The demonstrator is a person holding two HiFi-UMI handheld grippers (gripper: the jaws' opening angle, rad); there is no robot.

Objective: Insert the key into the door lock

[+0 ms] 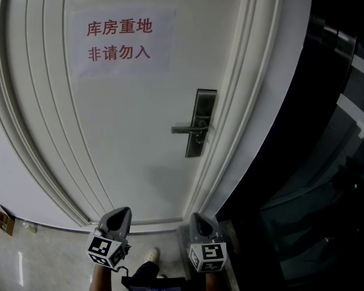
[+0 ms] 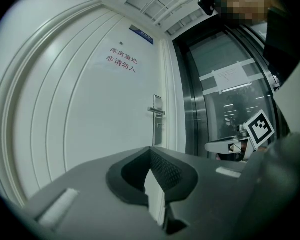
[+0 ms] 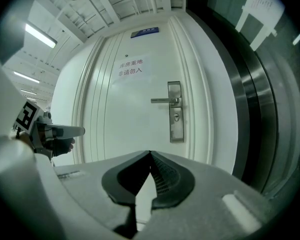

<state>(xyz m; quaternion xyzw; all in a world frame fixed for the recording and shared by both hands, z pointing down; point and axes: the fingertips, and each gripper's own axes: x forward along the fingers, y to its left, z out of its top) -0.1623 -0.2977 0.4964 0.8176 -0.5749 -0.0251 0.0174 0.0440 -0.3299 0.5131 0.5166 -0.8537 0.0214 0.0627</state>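
You hold both grippers low and well back from the door (image 1: 127, 132), the left gripper (image 1: 122, 212) and right gripper (image 1: 197, 218) side by side, each with its fingers (image 2: 165, 171) pressed together at the tips and nothing to be seen between them; no key shows in any view, and the keyhole (image 3: 176, 117), near the door's right edge just under the lever (image 3: 164, 100), is too small here to say whether anything sits in it. That fits standing off ahead of an approach as well as standing back from a lock already served. Whenever a key meets that cylinder, square the blade to the slot, hold it level, come straight on and push gently, since thin metal in flat pads (image 3: 165, 176) can twist. The plate (image 1: 200, 123) is a tall narrow strip of brushed metal, the lever a straight bar pointing away from the edge. The door is smooth white paint with ribbed mouldings (image 1: 42, 156) along its sides; a thin paper notice (image 1: 121, 41) with red print hangs near its top. Your pads are dark, grid-textured, in matte grey shells
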